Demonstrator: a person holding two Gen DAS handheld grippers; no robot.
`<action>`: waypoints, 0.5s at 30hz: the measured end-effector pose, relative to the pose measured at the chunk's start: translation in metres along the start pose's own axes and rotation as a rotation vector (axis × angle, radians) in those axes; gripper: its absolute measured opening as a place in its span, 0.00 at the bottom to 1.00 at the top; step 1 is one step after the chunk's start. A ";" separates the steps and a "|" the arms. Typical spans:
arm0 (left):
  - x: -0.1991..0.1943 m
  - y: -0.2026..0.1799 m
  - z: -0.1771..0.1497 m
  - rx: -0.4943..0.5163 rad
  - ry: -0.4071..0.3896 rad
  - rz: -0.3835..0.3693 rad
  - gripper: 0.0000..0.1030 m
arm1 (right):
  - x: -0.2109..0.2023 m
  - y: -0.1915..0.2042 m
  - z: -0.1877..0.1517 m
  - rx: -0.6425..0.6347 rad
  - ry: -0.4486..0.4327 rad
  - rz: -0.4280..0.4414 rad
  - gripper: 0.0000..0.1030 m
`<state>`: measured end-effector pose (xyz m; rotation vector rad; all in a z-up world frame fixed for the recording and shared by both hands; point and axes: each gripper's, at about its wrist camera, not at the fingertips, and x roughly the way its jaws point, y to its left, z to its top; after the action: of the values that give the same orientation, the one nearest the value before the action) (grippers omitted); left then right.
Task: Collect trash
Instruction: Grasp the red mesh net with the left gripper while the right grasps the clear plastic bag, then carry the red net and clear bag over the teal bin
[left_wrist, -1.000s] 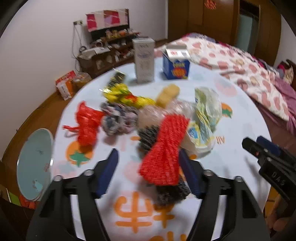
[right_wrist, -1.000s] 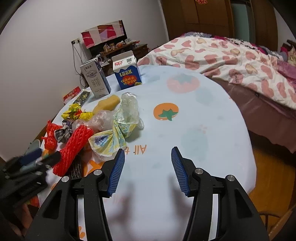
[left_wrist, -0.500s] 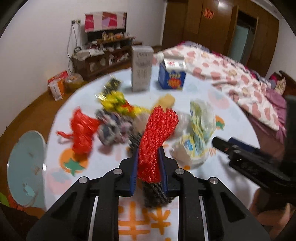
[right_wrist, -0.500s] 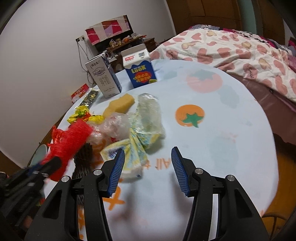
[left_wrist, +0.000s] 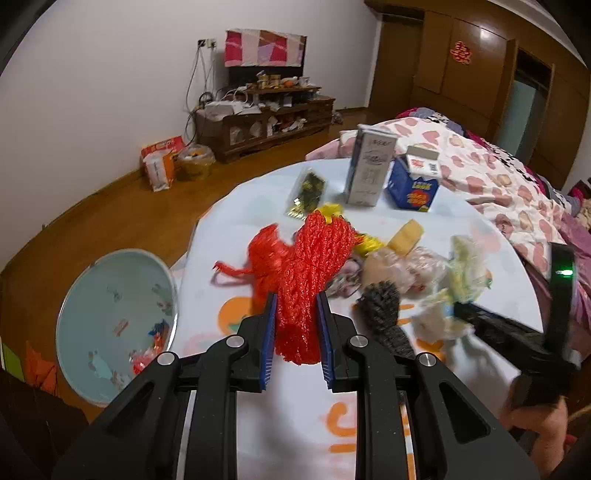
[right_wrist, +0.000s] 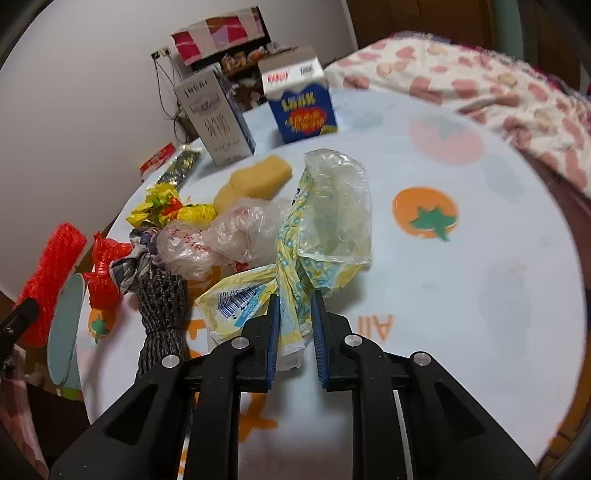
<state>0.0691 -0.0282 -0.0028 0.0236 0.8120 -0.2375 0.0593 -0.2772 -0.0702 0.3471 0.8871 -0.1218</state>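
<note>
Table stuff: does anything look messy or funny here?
Yes. Crumpled wrappers and bags lie heaped on the table, beside two upright cartons. The left gripper is shut on a red net, and the right gripper on a yellow bag.

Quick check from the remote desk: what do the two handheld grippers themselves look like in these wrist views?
Both match: the left gripper and right gripper have glossy black angular plastic linkage arms with round silver pivot screws, and flat fingers faced with ribbed blue pads. In the left wrist view, the right unit carries a small lit green light. No cables or sleeves show.
</note>
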 end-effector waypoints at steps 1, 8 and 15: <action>0.000 0.004 -0.002 -0.004 0.001 0.003 0.20 | -0.009 0.001 -0.001 -0.007 -0.023 -0.011 0.17; -0.012 0.032 -0.010 -0.034 -0.017 0.057 0.20 | -0.058 0.031 -0.012 -0.084 -0.126 0.004 0.17; -0.032 0.075 -0.017 -0.093 -0.037 0.133 0.20 | -0.064 0.094 -0.024 -0.199 -0.115 0.094 0.17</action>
<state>0.0522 0.0529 0.0035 -0.0140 0.7809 -0.0748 0.0243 -0.1833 -0.0116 0.1934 0.7606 0.0337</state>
